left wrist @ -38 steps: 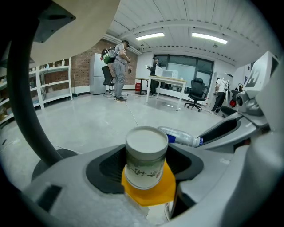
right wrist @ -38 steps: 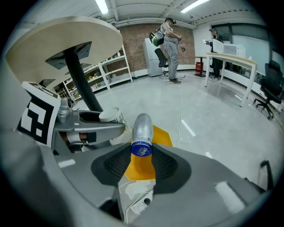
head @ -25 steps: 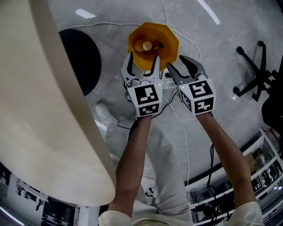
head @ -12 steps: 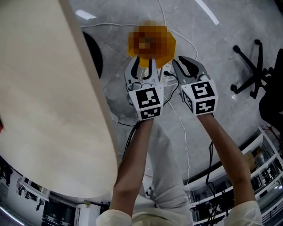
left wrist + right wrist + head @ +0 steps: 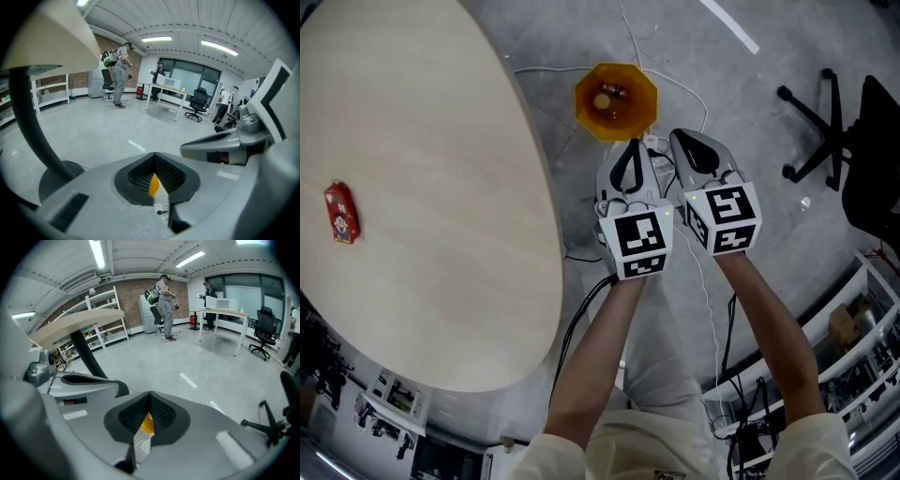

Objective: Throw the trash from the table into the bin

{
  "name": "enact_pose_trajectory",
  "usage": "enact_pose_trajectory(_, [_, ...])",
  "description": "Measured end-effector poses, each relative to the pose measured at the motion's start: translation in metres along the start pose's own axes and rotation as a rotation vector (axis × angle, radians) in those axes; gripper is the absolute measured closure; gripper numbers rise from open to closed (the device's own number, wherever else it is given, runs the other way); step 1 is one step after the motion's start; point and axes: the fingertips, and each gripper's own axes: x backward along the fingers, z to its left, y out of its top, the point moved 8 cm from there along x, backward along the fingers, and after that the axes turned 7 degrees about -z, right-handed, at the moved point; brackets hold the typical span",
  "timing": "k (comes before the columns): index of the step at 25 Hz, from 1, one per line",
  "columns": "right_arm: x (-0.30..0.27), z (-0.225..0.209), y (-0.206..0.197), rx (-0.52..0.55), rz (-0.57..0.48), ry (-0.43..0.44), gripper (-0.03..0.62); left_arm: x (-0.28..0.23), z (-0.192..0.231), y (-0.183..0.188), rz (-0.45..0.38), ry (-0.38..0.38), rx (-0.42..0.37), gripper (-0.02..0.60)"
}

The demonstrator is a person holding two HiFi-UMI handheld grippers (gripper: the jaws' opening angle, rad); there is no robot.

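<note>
A red packet [image 5: 341,213] lay flat on the round table [image 5: 441,112], far left in the head view. The orange bin [image 5: 616,91] stood on the floor beside the table. The left gripper [image 5: 630,148] and the right gripper [image 5: 679,139] hovered side by side near the bin. Both jaw pairs had just closed fully together, with nothing between them.
</note>
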Motion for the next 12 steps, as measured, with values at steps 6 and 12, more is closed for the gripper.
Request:
enact_pose_trajectory(6, [0.053,0.02,0.041,-0.017,-0.045,0.008,0.588,0.058,-0.021,0.046,0.001,-0.058,-0.014,0.575])
enact_pose_trajectory(12, [0.103,0.049,0.092,0.015,-0.084,0.037,0.588,0.122,-0.035,0.098,-0.048,-0.115,0.028,0.575])
